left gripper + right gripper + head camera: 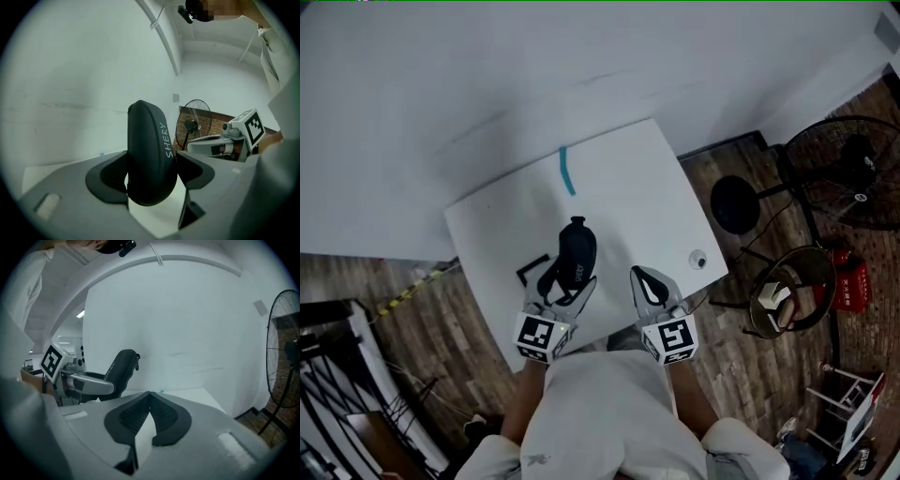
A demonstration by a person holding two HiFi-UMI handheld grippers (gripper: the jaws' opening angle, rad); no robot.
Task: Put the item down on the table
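My left hand-held gripper (565, 289) is gripping the dark zip case (576, 253) marked SHERY, over the white table (647, 187) close to the edge nearest to me. My right hand-held gripper (645, 279) is closed and empty, beside it.

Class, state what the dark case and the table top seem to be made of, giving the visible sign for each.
The dark case: probably moulded shell in matte fabric or faux leather; dull, smooth, rounded surface. The table top: perhaps white laminate or painted board; flat, even.
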